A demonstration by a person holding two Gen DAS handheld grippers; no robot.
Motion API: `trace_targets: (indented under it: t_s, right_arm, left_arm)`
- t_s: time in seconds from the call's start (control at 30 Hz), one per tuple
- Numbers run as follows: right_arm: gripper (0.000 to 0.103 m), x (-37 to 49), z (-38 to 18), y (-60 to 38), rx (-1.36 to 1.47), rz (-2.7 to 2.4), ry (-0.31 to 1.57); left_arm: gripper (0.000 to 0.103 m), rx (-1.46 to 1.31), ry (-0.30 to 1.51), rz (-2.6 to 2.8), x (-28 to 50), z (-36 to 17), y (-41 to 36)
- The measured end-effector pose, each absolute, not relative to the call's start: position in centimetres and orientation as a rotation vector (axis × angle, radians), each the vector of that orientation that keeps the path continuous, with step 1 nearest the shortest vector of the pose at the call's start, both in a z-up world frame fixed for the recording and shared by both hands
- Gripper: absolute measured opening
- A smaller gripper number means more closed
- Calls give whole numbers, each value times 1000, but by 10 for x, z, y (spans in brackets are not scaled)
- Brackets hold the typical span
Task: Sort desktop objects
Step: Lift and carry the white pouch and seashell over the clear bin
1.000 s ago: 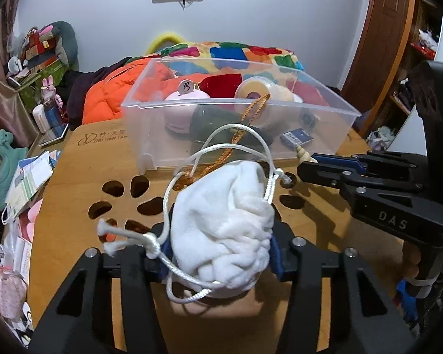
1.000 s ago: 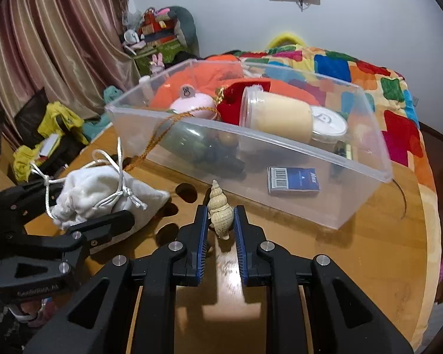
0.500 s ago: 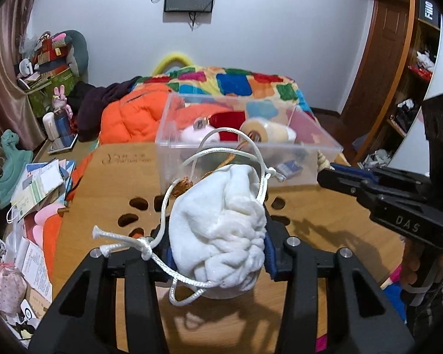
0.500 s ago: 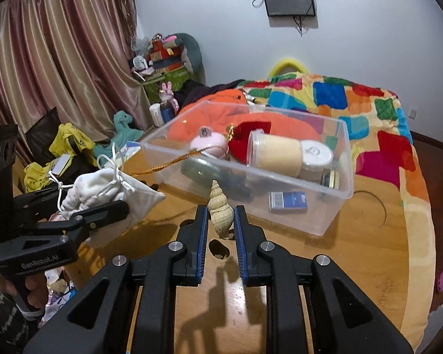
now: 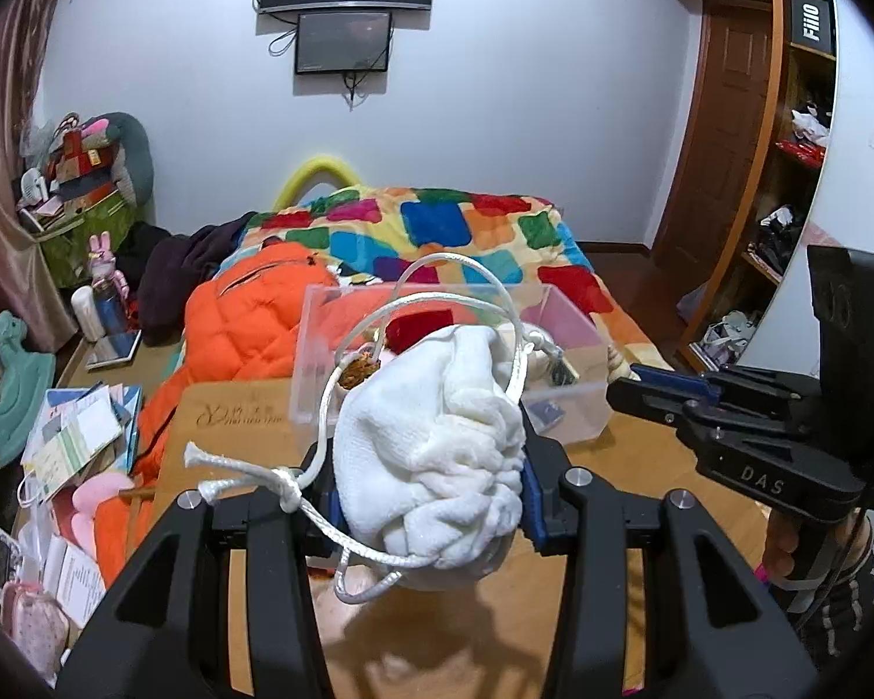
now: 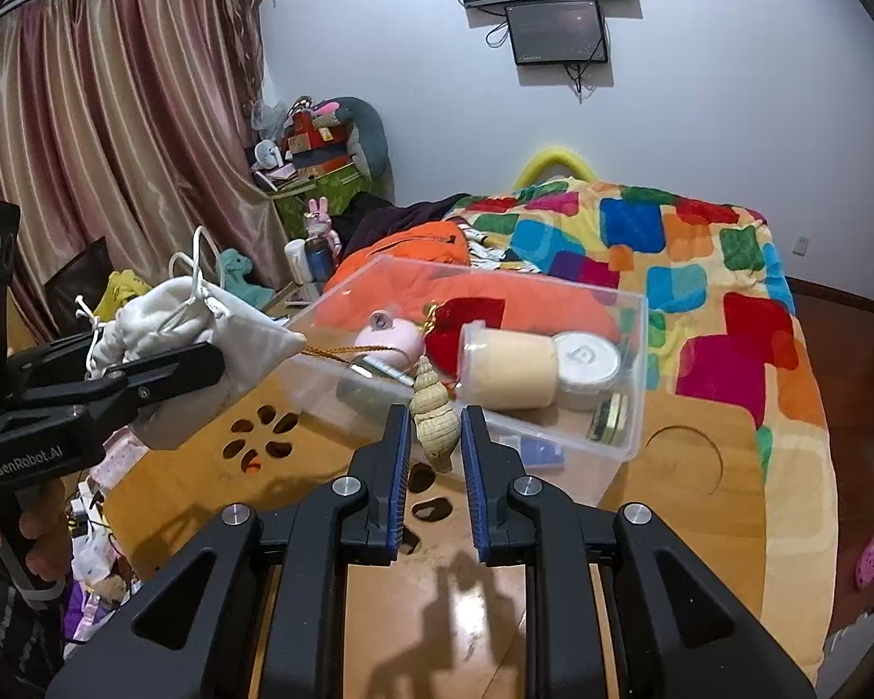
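Observation:
My left gripper (image 5: 428, 477) is shut on a white drawstring pouch (image 5: 437, 442), held well above the wooden table (image 5: 641, 466); the pouch also shows at the left of the right wrist view (image 6: 204, 320). My right gripper (image 6: 434, 442) is shut on a tan spiral seashell (image 6: 431, 413), held in the air in front of the clear plastic bin (image 6: 629, 361). The bin (image 5: 314, 361) holds a pink round object (image 6: 387, 338), a red pouch (image 6: 466, 320), a cream cylinder (image 6: 513, 367), a white round jar (image 6: 585, 367) and a blue card (image 6: 539, 451).
The table has flower-shaped cut-outs (image 6: 262, 437). An orange jacket (image 5: 245, 320) and a colourful blanket on a bed (image 6: 699, 268) lie behind the bin. Papers and toys (image 5: 70, 437) are on the floor at the left. A wooden door (image 5: 722, 134) stands at the right.
Both grippers have risen well above the table and pulled back from the bin, each still holding its object. The bin now looks smaller and farther away.

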State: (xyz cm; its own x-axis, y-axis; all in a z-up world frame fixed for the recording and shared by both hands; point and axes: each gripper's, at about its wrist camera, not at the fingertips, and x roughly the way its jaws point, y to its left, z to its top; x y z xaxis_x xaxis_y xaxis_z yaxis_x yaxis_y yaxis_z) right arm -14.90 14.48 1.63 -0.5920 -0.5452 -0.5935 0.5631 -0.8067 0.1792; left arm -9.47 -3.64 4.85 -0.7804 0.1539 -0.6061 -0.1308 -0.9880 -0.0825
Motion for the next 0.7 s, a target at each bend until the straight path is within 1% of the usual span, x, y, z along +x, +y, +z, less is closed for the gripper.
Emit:
trace_targets:
  t_s: [0.47,0.7]
  right_arm:
    - [16,-185,16,156,866,-2407,17]
    - [16,-210,9,161,890,-2435,-17]
  left_arm:
    - [45,-961,-46,2806,-150,51,-35]
    - [45,-1008,-33,2794,-179,35,-34]
